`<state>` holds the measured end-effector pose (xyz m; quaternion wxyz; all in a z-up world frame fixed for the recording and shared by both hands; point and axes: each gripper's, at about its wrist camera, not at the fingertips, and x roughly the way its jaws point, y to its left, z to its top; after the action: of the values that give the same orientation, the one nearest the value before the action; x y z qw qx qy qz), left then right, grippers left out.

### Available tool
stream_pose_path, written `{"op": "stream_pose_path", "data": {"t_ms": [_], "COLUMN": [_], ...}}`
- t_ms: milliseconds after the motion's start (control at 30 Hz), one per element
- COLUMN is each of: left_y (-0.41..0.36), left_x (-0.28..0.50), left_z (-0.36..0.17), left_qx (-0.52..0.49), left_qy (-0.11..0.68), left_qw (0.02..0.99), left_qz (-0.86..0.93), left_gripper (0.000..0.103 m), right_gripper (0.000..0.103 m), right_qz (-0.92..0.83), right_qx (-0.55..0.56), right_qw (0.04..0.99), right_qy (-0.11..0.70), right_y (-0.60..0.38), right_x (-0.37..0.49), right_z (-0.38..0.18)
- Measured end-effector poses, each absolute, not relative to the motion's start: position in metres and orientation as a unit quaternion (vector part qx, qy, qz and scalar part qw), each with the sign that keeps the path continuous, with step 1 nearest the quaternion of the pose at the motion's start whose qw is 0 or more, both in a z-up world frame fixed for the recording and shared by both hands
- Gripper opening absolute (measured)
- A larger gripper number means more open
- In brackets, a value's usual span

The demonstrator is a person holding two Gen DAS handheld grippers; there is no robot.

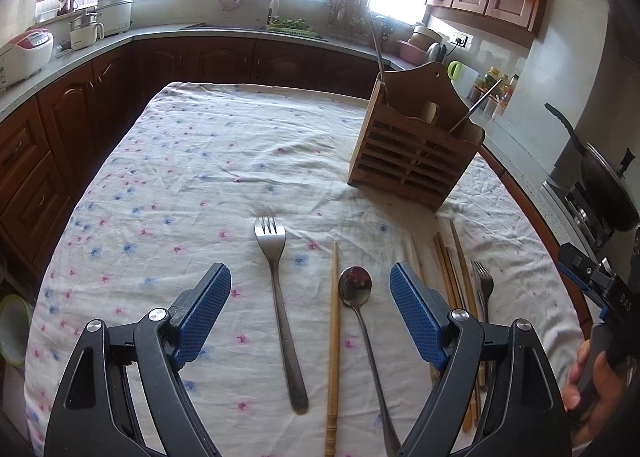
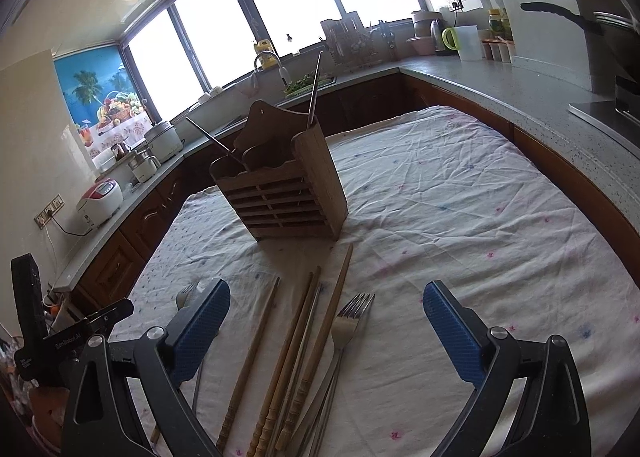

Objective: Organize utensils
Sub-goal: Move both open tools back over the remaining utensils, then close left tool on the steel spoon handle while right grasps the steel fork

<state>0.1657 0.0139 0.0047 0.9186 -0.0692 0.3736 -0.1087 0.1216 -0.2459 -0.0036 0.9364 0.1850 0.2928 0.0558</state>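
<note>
A wooden utensil holder (image 1: pixel 412 141) stands on the flowered tablecloth (image 1: pixel 192 177) with two metal utensils leaning in it; it also shows in the right wrist view (image 2: pixel 286 193). My left gripper (image 1: pixel 310 297) is open and empty above a fork (image 1: pixel 280 297), a wooden chopstick (image 1: pixel 334 337) and a spoon (image 1: pixel 360 305). My right gripper (image 2: pixel 326 317) is open and empty above several wooden chopsticks (image 2: pixel 296 341) and a stack of forks (image 2: pixel 346 329). Those chopsticks (image 1: pixel 454 269) and forks (image 1: pixel 482 285) lie right of my left gripper.
The table is ringed by a kitchen counter (image 2: pixel 500 85) with dark wooden cabinets (image 1: pixel 48 137). A rice cooker (image 1: pixel 24 53) and pots sit at the left, a sink (image 1: pixel 256 27) at the back. A pan (image 1: pixel 608 185) on a stove is at the right.
</note>
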Motion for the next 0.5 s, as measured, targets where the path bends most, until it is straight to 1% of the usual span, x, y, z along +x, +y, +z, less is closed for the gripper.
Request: {"op": "stream_pose_path", "data": {"t_ms": [67, 100, 133, 233, 300, 400, 467, 500], "left_y": [0.007, 0.003, 0.0, -0.009, -0.016, -0.028, -0.034, -0.036], "left_x": [0.167, 0.168, 0.168, 0.167, 0.168, 0.17, 0.173, 0.174], "left_z": [0.001, -0.001, -0.003, -0.008, -0.013, -0.022, -0.029, -0.033], "left_qx": [-0.055, -0.049, -0.046, -0.043, -0.036, -0.026, -0.019, -0.018], "left_qy": [0.383, 0.387, 0.391, 0.405, 0.414, 0.434, 0.452, 0.461], "left_qw": [0.916, 0.914, 0.912, 0.904, 0.898, 0.886, 0.876, 0.871], "left_qz": [-0.109, -0.11, -0.115, -0.134, -0.145, -0.159, -0.166, -0.169], "left_gripper": [0.084, 0.083, 0.081, 0.071, 0.064, 0.056, 0.051, 0.047], "right_gripper": [0.097, 0.095, 0.094, 0.085, 0.074, 0.064, 0.058, 0.055], "right_qz": [0.057, 0.058, 0.058, 0.058, 0.057, 0.058, 0.058, 0.058], "right_qx": [0.184, 0.184, 0.182, 0.179, 0.178, 0.172, 0.167, 0.165], "right_qw": [0.935, 0.934, 0.932, 0.927, 0.922, 0.916, 0.911, 0.909], "right_qy": [0.298, 0.302, 0.307, 0.324, 0.338, 0.358, 0.372, 0.377], "right_y": [-0.244, -0.243, -0.242, -0.239, -0.237, -0.232, -0.229, -0.228], "right_x": [0.123, 0.124, 0.126, 0.13, 0.134, 0.141, 0.146, 0.148], "right_z": [-0.007, -0.009, -0.011, -0.02, -0.027, -0.037, -0.043, -0.046]}}
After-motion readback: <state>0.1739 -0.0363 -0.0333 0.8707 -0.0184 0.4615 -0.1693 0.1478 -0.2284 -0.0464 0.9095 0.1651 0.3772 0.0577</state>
